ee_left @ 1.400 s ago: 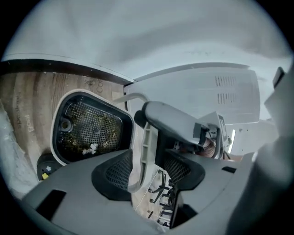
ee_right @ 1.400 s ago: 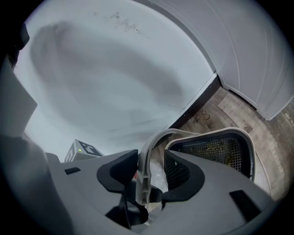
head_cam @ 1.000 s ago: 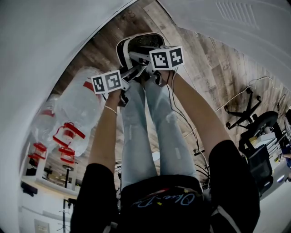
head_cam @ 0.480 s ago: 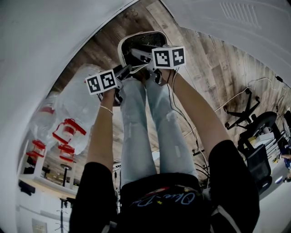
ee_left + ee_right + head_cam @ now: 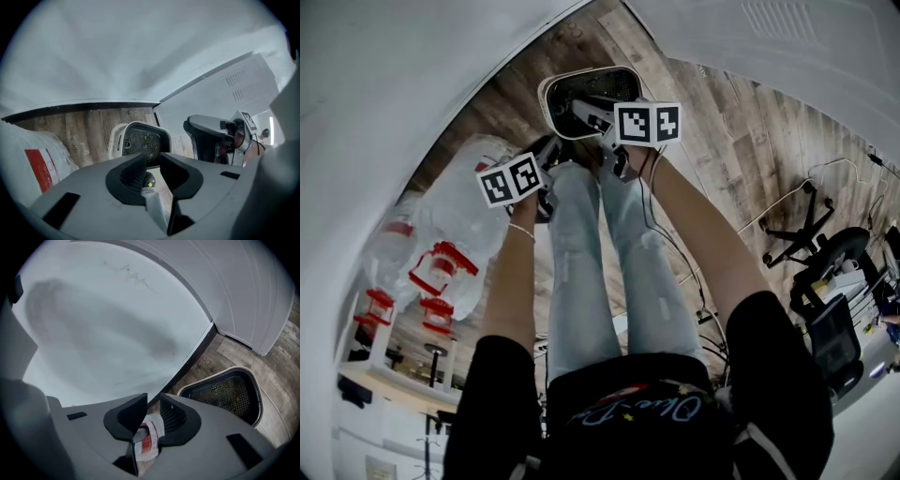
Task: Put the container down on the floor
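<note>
The container (image 5: 546,98) is a white bin with a dark mesh basket inside. It rests on the wood floor at the person's feet, its opening facing up. It also shows beyond the jaws in the left gripper view as the container (image 5: 140,140) and in the right gripper view as the container (image 5: 225,392). My left gripper (image 5: 555,148) sits just left of it, apart from it. My right gripper (image 5: 586,111) hovers over its near rim. Both grippers' jaws have just been closing and stand narrowly apart. Neither the left gripper (image 5: 153,166) nor the right gripper (image 5: 153,411) has the container between its jaws.
Clear plastic water bottles (image 5: 455,225) with red handles lie at the left. A white wall (image 5: 394,94) curves behind and a white panel (image 5: 787,56) stands to the right. The person's legs (image 5: 591,262) fill the middle. A cable (image 5: 680,253) and a chair base (image 5: 806,234) are at right.
The container has gone from tilted to flat on the floor. My left gripper has drawn back leftward from it. The right gripper has barely moved.
</note>
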A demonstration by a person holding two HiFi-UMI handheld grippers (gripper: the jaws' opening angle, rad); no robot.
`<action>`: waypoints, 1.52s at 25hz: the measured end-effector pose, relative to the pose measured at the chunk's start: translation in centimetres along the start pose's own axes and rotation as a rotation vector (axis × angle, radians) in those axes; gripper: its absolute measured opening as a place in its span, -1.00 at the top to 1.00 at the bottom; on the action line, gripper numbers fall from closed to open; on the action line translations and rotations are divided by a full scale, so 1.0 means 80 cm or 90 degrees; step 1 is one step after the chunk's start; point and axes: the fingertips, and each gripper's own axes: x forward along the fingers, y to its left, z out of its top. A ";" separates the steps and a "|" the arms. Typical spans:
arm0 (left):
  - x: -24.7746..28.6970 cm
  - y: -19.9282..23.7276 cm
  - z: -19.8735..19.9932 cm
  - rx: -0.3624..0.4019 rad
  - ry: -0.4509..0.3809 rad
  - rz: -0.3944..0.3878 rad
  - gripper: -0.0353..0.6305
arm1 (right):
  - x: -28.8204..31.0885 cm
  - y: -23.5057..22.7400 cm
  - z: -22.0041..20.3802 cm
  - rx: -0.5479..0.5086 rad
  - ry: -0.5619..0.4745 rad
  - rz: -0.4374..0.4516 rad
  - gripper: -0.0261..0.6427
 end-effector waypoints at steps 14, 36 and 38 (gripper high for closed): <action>-0.048 -0.055 0.051 0.078 -0.058 -0.040 0.87 | -0.047 0.044 0.010 0.003 -0.039 -0.028 0.92; -0.176 -0.199 0.102 0.105 -0.194 -0.163 0.87 | -0.161 0.160 0.062 -0.146 -0.135 -0.040 0.92; -0.186 -0.212 0.104 0.115 -0.196 -0.167 0.87 | -0.171 0.169 0.065 -0.158 -0.140 -0.044 0.92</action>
